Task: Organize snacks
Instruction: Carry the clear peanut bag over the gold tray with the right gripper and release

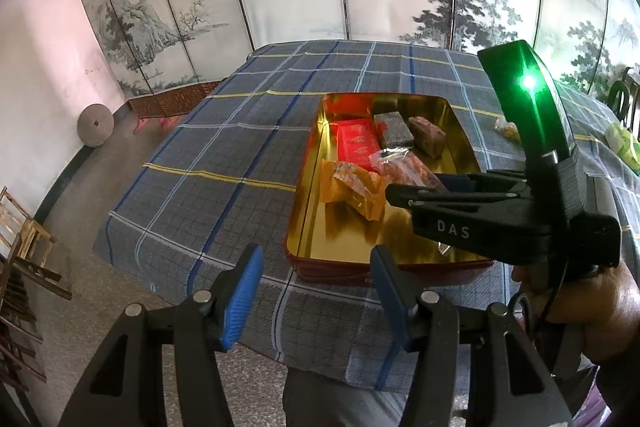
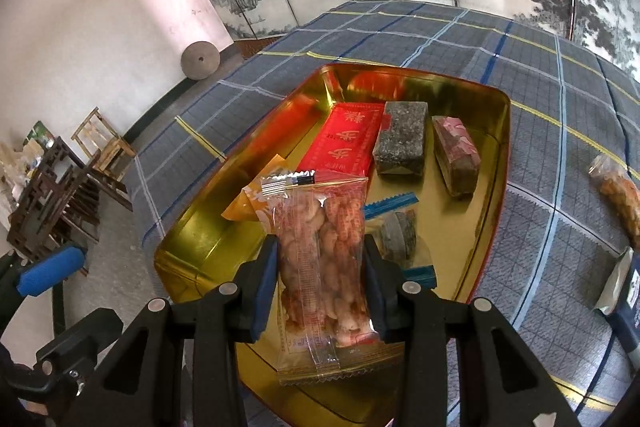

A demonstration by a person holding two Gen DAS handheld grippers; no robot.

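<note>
- Snack packet point(image 2: 320, 255), a clear wrapper of twisted fried dough, is pinched between the blue pads of the right gripper point(image 2: 320, 281) and hangs over the near half of the gold tin point(image 2: 188, 235).
- Beyond the right gripper's fingertips, inside the tin, lie a red packet point(image 2: 344, 143), a dark speckled block point(image 2: 402, 137) and a pink-wrapped block point(image 2: 456, 155); an orange packet point(image 2: 250, 203) sits just to the left of the held one.
- Just right of the right gripper, a blue-ended wrapper with a grey round snack point(image 2: 396, 231) rests on the tin floor.
- Farther right, outside the tin, another clear packet point(image 2: 618, 195) lies on the checked cloth point(image 2: 540, 99).
- Left gripper point(image 1: 316, 295) stands spread with nothing between its pads, hovering short of the tin's near wall.
</note>
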